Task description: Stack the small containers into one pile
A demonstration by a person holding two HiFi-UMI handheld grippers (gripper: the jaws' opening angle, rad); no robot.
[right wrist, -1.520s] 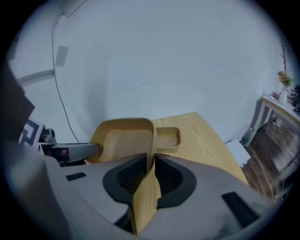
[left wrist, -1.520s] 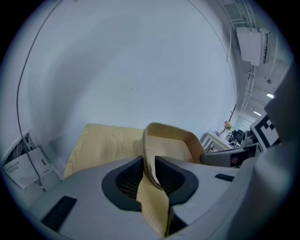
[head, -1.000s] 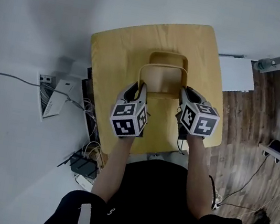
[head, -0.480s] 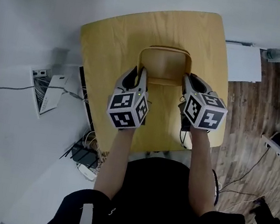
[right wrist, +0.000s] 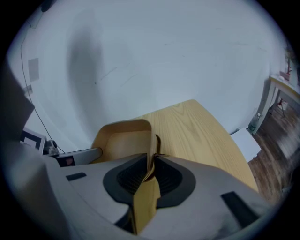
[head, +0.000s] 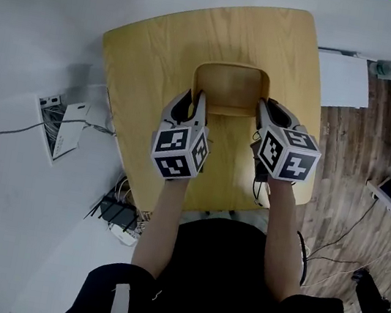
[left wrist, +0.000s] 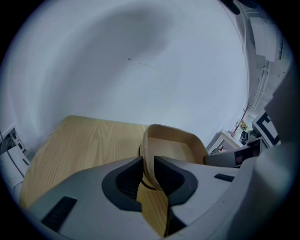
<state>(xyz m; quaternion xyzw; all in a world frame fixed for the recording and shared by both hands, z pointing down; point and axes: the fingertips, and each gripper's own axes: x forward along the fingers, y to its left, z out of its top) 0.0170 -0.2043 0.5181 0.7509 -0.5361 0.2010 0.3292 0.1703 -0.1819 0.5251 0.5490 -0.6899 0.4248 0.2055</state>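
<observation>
A light wooden container (head: 229, 87) with rounded corners sits on the wooden table (head: 149, 55), nested on a second one whose rim just shows under it in both gripper views. My left gripper (head: 195, 100) clamps its left wall and my right gripper (head: 263, 108) clamps its right wall. In the left gripper view the container's wall (left wrist: 150, 147) stands between the dark pads of my left gripper (left wrist: 148, 164). The right gripper view shows the container (right wrist: 123, 140) with its thin wall pinched by my right gripper (right wrist: 151, 164). Both pairs of jaws have just been opening a little, with the wall still between them.
The table is small; its front edge lies under my hands and its right edge is close to my right gripper. A white box (head: 342, 78) lies on the floor at the right. Cables and a socket box (head: 59, 125) lie on the floor at the left.
The held container has come down and forward onto the second container, whose rim no longer shows behind it. Both grippers moved with it, away from the person's body.
</observation>
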